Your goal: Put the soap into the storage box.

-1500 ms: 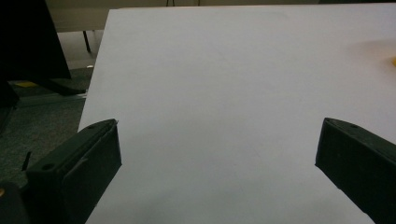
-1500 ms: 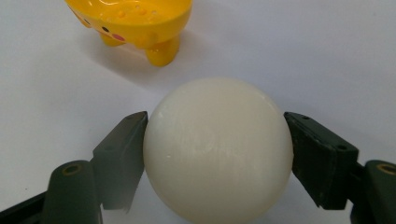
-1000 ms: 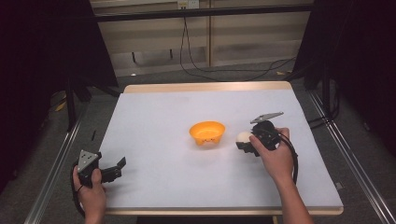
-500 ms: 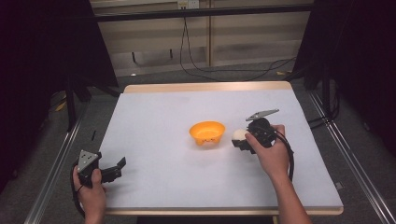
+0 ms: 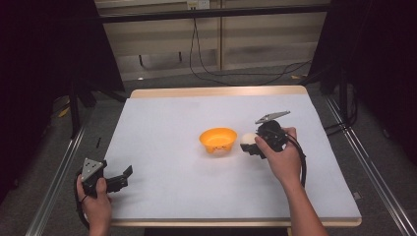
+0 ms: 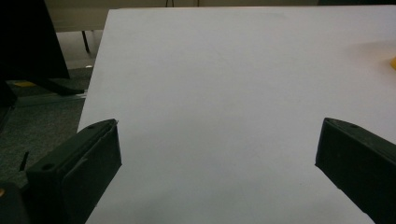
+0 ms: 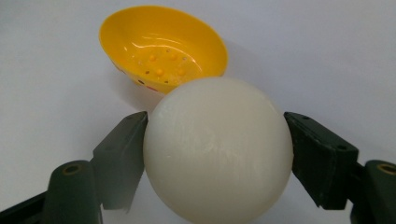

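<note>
An orange bowl (image 5: 218, 138) with small dots stands at the middle of the white table (image 5: 172, 123). Just right of it my right gripper (image 5: 250, 144) is shut on a white ball (image 5: 248, 138), held a little above the surface. In the right gripper view the white ball (image 7: 218, 148) sits squeezed between both jaws, with the orange bowl (image 7: 163, 44) close behind it. My left gripper (image 5: 120, 178) rests at the table's front left corner, open, nothing between its jaws. The left gripper view looks past its spread jaws over the bare table (image 6: 224, 93).
The table's wooden edge (image 5: 216, 91) runs along the far side. Metal rails (image 5: 59, 172) flank both sides, and black cables (image 5: 236, 73) lie on the floor beyond. A sliver of the bowl (image 6: 393, 61) shows at the right edge of the left gripper view.
My right gripper has carried the white ball a little leftward and away, closer to the bowl. The left gripper has stayed put.
</note>
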Motion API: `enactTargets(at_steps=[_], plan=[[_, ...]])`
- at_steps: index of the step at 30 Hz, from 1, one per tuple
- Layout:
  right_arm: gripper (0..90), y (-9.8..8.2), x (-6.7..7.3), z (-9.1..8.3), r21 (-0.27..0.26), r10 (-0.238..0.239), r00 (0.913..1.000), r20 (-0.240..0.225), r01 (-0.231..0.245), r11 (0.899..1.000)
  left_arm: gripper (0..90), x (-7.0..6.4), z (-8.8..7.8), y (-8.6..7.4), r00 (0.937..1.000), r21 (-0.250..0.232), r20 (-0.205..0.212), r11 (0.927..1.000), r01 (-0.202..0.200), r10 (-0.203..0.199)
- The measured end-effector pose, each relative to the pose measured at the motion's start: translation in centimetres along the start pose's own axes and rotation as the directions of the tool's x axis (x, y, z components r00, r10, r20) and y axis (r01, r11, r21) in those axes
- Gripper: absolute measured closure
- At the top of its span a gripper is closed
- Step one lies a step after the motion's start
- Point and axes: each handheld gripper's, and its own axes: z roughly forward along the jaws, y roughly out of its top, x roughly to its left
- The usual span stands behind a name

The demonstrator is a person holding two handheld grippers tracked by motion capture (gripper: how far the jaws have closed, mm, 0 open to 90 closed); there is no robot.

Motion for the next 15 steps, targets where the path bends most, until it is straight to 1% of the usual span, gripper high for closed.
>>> enactTargets(at_steps=[4, 11, 13, 14, 15], plan=[[25.3, 0.4, 0.1, 0.0, -0.006, -0.008, 1.0000, -0.002, 0.008, 1.000, 0.1, 0.0, 0.0, 0.0, 1.0000, -0.001, 0.003, 1.0000, 0.000, 0.000], [25.2, 1.1, 0.3, 0.2, -0.015, -0.010, 1.0000, -0.002, 0.010, 1.000, 0.1, 0.0, 0.0, 0.0, 1.0000, -0.001, 0.004, 1.0000, 0.001, -0.001], [25.2, 1.2, 0.3, 0.3, -0.018, -0.003, 1.0000, -0.004, 0.003, 1.000, 0.1, 0.0, 0.0, 0.0, 1.0000, -0.001, 0.004, 1.0000, 0.001, -0.001], [25.2, 1.3, 0.3, 0.4, -0.017, -0.011, 0.9999, -0.004, 0.011, 1.000, 0.1, 0.0, 0.0, 0.0, 1.0000, -0.001, 0.004, 1.0000, 0.001, -0.001], [25.2, 1.4, 0.4, 0.4, -0.016, -0.008, 0.9999, -0.006, 0.008, 1.000, 0.1, 0.0, 0.0, 0.0, 1.0000, -0.001, 0.004, 1.0000, 0.001, -0.001]])
